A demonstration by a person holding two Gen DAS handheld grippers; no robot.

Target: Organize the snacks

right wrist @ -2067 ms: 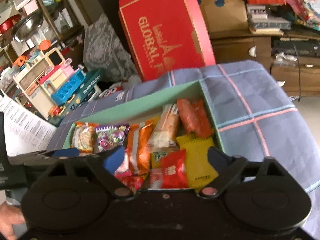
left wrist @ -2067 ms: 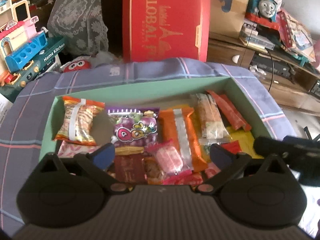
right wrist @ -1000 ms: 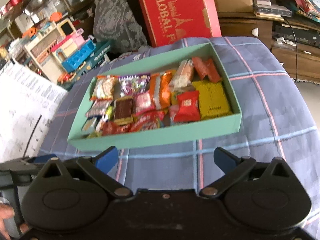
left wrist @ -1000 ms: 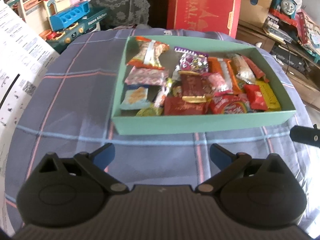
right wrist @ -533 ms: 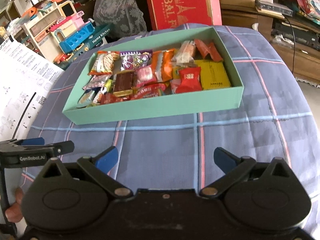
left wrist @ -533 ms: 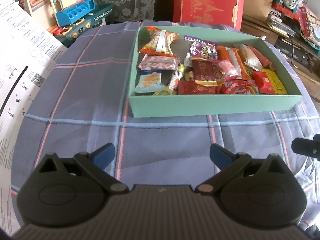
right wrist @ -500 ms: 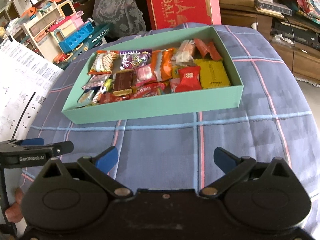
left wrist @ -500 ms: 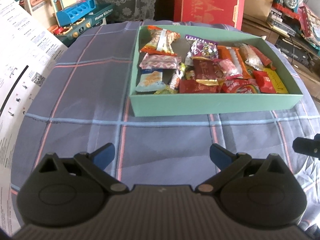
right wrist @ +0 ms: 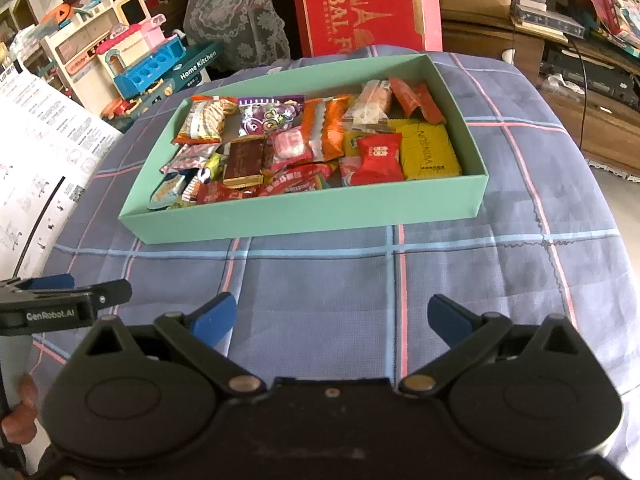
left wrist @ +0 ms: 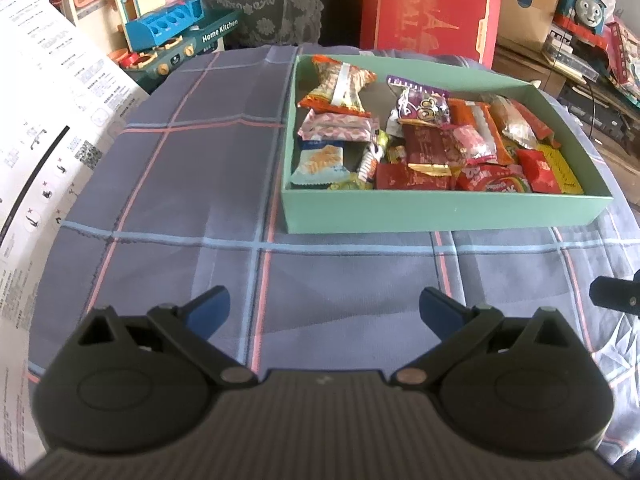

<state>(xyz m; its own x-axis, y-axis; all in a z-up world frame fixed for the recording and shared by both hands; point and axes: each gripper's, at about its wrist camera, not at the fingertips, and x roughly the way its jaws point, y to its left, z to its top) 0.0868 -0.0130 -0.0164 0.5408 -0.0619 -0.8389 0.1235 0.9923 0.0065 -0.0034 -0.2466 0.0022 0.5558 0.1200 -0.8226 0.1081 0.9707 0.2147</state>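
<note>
A shallow green box (left wrist: 440,212) (right wrist: 304,216) sits on a blue plaid cloth and holds several wrapped snacks, among them a purple bag (left wrist: 424,104) (right wrist: 270,114), an orange pack (right wrist: 330,124), a red pouch (right wrist: 378,158) and a yellow packet (right wrist: 428,150). My left gripper (left wrist: 323,310) hangs open over bare cloth, well short of the box's near wall. My right gripper (right wrist: 332,320) is open too, likewise back from the box. Neither holds anything. In the right wrist view the left gripper's fingers (right wrist: 64,294) show at the left edge.
A big red carton (right wrist: 364,4) stands behind the box. Toy kitchen sets (left wrist: 168,28) crowd the back left. A white printed sheet (left wrist: 44,128) hangs along the left side. Wooden shelves (right wrist: 568,60) with clutter lie to the right.
Both grippers have drawn back from right over the snacks to well in front of the box. They stayed open throughout, and in the last half second hardly anything moved.
</note>
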